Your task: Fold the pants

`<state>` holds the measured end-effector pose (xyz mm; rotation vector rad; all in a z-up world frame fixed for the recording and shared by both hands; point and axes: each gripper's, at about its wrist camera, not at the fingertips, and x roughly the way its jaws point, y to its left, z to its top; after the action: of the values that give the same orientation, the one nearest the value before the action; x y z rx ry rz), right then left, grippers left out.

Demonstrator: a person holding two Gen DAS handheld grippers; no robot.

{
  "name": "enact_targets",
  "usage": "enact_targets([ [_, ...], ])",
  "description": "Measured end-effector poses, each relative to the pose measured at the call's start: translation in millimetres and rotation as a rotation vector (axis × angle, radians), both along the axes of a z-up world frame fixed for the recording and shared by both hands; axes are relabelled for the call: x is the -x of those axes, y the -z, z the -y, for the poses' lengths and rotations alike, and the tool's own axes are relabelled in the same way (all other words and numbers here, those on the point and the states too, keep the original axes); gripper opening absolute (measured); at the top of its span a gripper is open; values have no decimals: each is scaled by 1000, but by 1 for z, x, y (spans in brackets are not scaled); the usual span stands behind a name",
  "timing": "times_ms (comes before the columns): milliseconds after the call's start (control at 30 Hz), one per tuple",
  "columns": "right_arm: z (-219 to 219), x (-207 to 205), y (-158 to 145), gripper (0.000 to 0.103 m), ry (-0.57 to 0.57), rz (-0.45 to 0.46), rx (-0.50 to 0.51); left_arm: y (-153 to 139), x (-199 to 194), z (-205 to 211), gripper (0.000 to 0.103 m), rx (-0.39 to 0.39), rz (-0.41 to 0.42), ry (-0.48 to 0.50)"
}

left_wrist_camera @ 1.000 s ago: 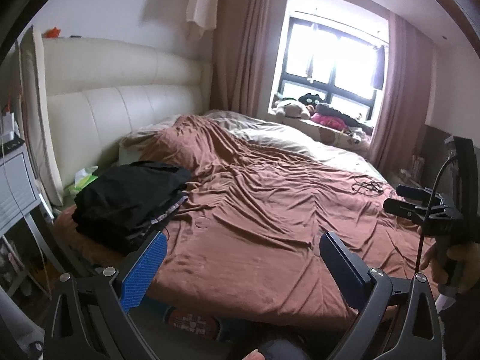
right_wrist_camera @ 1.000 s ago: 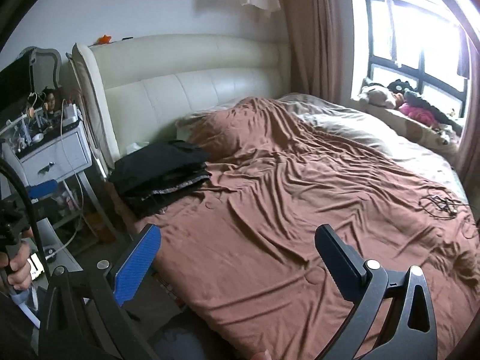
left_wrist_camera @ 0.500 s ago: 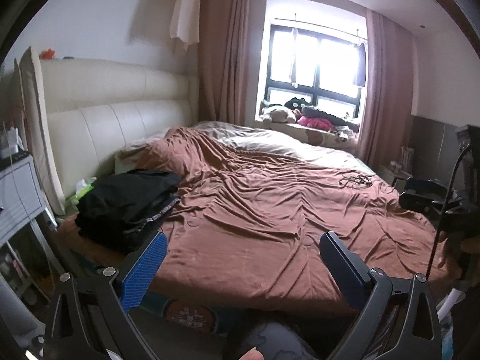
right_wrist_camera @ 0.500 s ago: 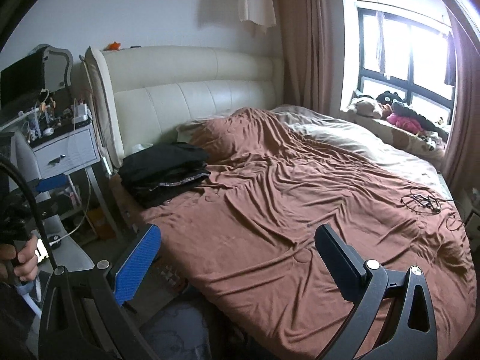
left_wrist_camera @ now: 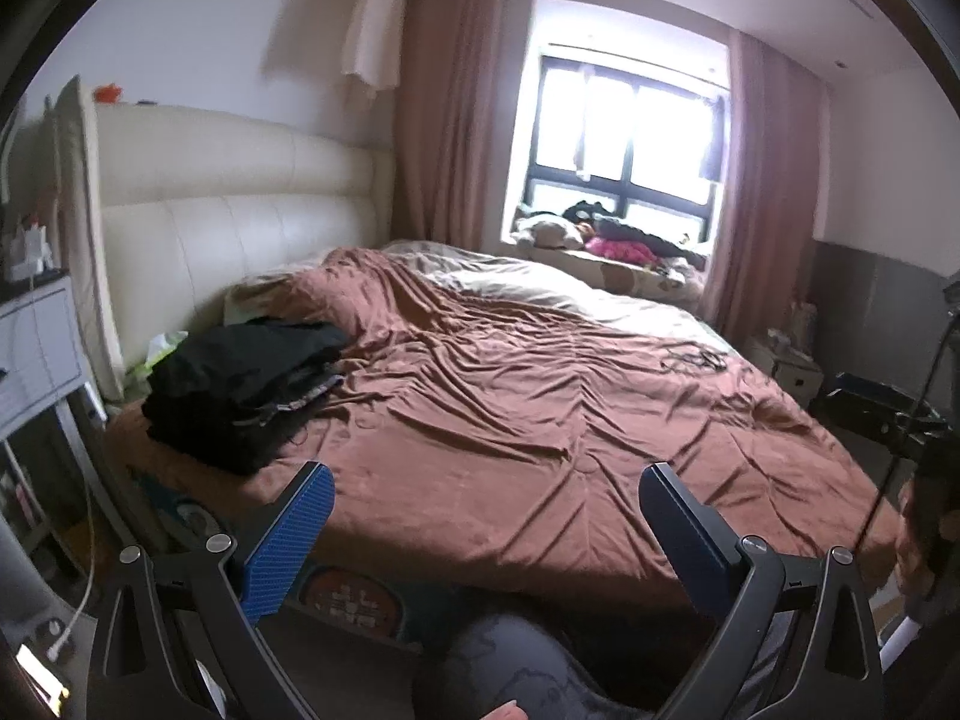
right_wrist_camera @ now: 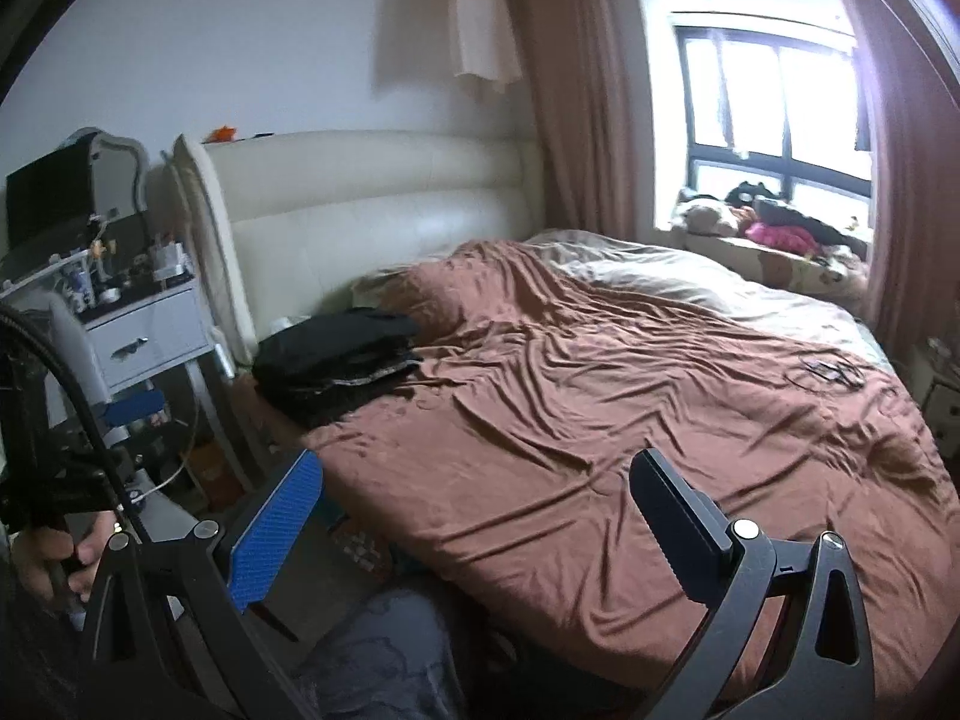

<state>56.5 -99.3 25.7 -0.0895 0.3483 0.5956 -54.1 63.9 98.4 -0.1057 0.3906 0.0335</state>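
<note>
Bed [left_wrist_camera: 690,540] covered by wrinkled brown sheet [left_wrist_camera: 510,420], with stack of dark folded clothes [left_wrist_camera: 240,384] at near headboard corner and tangled black cable [left_wrist_camera: 693,358] at far side.

We find no text, label, brand, number or sign that we can read in either view. A round patterned patch on an object under the bed edge [left_wrist_camera: 351,597] shows small blocky marks, but we cannot make them out as letters or digits. The small items crowded on the bedside table [right_wrist_camera: 141,324] are too small and blurred for us to read anything on them.
</note>
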Motion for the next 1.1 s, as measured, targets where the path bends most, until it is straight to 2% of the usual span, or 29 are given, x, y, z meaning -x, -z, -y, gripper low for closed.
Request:
enact_targets([
  [133, 3, 3, 17, 103, 40, -30, -11, 5, 9, 6, 102, 5, 3, 1],
  [333, 2, 11, 33, 103, 68, -42, -24, 11, 15, 18, 102, -34, 15, -10],
  [633, 0, 35, 44, 103, 101, -9, -8, 24, 19, 40, 102, -59, 10, 9],
  [1100, 4, 33, 55, 103, 159, -29, 0, 47, 12, 57, 103, -40, -21, 38],
])
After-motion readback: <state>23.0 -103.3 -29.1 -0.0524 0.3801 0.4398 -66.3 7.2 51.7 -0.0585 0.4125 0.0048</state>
